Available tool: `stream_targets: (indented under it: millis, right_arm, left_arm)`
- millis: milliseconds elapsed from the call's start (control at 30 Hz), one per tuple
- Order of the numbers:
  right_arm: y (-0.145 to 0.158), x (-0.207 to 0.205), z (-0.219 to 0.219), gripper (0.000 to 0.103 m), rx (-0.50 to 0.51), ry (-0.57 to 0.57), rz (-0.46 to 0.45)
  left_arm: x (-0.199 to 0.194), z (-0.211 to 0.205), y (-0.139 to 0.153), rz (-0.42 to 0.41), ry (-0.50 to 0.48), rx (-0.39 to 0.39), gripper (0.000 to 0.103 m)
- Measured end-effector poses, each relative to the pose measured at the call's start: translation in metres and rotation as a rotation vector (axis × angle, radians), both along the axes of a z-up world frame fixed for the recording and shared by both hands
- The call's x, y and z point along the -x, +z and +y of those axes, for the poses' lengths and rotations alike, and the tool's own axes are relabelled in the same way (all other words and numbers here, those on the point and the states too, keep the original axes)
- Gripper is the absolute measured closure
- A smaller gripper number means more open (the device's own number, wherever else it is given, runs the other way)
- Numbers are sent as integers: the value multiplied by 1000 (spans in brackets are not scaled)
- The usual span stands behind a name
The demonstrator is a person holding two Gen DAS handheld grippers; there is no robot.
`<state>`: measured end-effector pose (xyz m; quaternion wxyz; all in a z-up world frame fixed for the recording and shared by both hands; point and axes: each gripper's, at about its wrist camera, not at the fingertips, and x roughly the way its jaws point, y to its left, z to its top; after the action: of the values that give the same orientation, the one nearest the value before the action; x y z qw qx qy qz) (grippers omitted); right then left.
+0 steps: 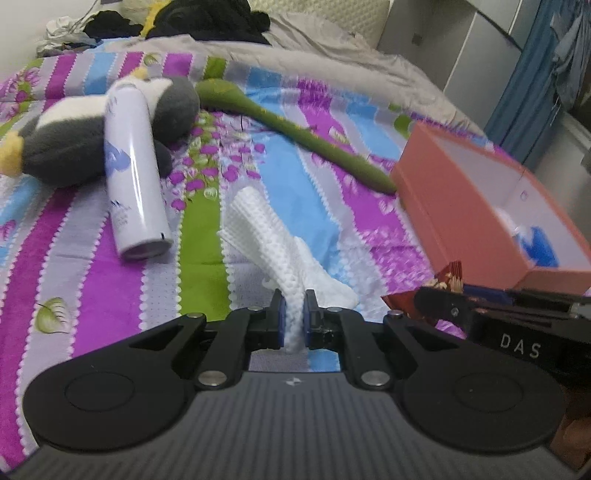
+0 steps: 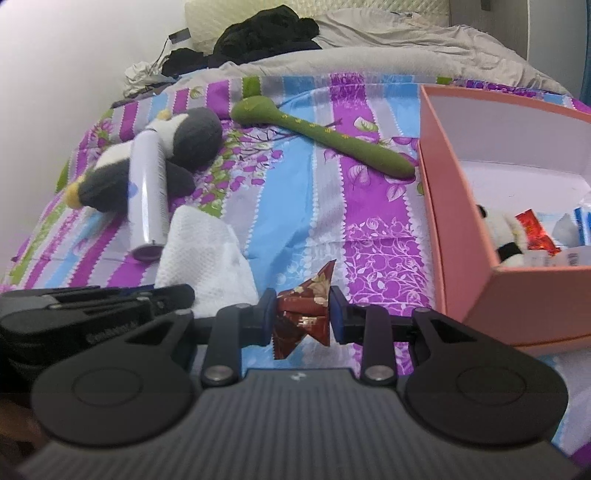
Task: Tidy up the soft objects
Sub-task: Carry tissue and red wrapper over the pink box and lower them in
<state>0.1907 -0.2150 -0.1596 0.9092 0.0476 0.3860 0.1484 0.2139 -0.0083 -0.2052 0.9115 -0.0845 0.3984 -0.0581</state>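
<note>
White cloth [image 1: 280,240], one; plush penguin [image 1: 92,125], one.

on my feed i see a striped bedspread [image 1: 92,295] in purple, blue, green and grey, printed with flowers and leaves, filling most of both views. a white spray can [image 1: 133,173] lies on it at centre left, base towards me, with a blue mark on its side. across the top of the frame a plain grey blanket [image 1: 332,59] is rumpled over the far end of the bed. a heap of black clothes [image 1: 214,22] sits on it at top centre, with a cream quilted pillow [image 2: 201,16] just behind. some crumpled white fabric [image 1: 62,33] lies in the upper left corner, by the white wall [image 2: 74,55]. at upper right there is a blue curtain [image 1: 535,74] beside pale grey cabinet doors [image 1: 461,44].
</note>
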Motion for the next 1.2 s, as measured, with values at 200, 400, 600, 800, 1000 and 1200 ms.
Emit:
stream_targets:
  millis: [200,400,600,800,1000,1200]
  right_arm:
    - [41,14,-12,70,-19,-20,-41]
    - [89,17,-24,70,-14,-12,-110]
    - [133,13,-46,70,-11,-26,-184]
    - [166,3,-79,70,1,-64,-244]
    - [181,-14,-119,70,33,-122,-260]
    - [174,-40,-169,70,56,-195,-192]
  left_arm:
    - [18,-2,51,-46,8,29,92]
    - [24,-16,107,-114,5,40,92]
    - [17,-43,158,-170,-24,62,92]
    - [1,-83,199,-220,-83,87,92]
    - [-25,-130,216,-218,-146,124,92]
    - [-66,-178,202,-153,-212,147,91]
